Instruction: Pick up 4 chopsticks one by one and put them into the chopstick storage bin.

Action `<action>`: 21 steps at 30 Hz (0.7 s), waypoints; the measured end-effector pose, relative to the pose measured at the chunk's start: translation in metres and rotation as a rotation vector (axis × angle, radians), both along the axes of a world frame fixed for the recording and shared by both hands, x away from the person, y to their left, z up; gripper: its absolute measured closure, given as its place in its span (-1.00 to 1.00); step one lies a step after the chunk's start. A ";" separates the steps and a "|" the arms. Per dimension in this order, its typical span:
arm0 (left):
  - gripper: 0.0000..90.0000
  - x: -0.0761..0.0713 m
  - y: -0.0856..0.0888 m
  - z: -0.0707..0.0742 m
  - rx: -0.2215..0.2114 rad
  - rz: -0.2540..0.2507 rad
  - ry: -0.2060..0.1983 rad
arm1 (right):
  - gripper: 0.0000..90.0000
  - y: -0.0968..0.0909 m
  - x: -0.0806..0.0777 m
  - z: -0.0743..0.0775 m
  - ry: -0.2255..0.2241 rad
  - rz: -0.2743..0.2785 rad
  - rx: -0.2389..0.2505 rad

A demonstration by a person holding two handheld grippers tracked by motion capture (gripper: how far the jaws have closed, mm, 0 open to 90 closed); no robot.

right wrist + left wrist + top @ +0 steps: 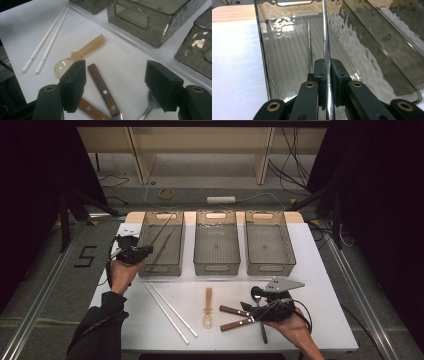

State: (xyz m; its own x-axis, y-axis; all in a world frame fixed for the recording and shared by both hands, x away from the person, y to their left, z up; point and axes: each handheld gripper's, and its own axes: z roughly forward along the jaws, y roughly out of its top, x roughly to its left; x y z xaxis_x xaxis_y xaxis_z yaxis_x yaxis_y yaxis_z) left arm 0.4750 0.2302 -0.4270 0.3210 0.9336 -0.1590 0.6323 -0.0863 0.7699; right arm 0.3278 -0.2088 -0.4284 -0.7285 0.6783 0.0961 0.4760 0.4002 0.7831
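With the left gripper [326,75] clamped on the metal chopstick [325,37], lower it level into the left bin [263,57] beside its mate [309,45] before releasing; right gripper [115,86] waits wide.

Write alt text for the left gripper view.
The left claw is shut on a thin metal chopstick that points into a clear smoky bin, where a second metal chopstick already lies. White table lies alongside.
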 end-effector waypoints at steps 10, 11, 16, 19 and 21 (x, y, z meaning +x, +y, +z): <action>0.83 0.008 -0.005 -0.005 0.026 0.003 0.019 | -0.23 0.003 -0.001 0.000 0.003 0.005 0.001; 0.83 0.009 -0.005 -0.006 0.026 0.006 0.019 | -0.23 0.003 -0.001 0.000 0.002 0.005 0.002; 0.63 0.010 -0.007 -0.006 0.034 -0.012 0.021 | -0.23 0.004 -0.002 0.001 -0.002 0.008 0.002; 0.49 0.003 -0.007 0.005 0.028 -0.033 -0.008 | -0.23 0.006 -0.003 0.001 0.003 0.015 0.005; 0.29 0.000 -0.007 0.014 0.013 -0.034 -0.022 | -0.23 0.008 -0.003 0.000 0.001 0.023 -0.002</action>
State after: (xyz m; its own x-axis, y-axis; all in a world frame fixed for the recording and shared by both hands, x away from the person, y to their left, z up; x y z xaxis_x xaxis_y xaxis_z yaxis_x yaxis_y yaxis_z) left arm 0.4749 0.2234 -0.4131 0.3558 0.9240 -0.1399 0.6116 -0.1171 0.7825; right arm 0.3246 -0.2006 -0.4281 -0.7436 0.6618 0.0955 0.4675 0.4124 0.7819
